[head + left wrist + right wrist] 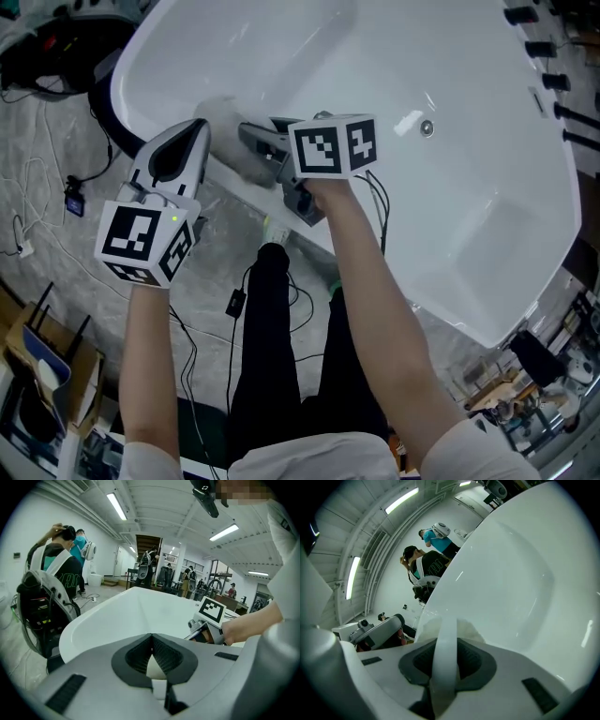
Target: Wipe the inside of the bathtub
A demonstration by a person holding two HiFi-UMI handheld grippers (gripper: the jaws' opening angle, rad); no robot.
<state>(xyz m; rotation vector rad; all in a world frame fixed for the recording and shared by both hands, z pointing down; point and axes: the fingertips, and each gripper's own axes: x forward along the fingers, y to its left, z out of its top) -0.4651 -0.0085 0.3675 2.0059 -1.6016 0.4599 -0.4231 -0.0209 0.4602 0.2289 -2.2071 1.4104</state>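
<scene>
The white bathtub [450, 84] fills the upper part of the head view, with a small round metal fitting [427, 127] showing on its inner surface. The right gripper [246, 133] reaches over the bathtub's near rim. Its jaws are closed tight on a strip of white cloth [220, 111], and in the right gripper view that strip runs straight down between the dark pads [471, 660]. The rest of the cloth bunches just beyond the jaws, against the bathtub's inner wall at its rounded end and well apart from the fitting. The left gripper [195, 127] hangs just outside the same rim, beside the right one. Its jaws meet at the tips with nothing between them — the left gripper view shows only pale bathtub past them. Cables [37, 187] trail over the grey floor beside the bathtub.
</scene>
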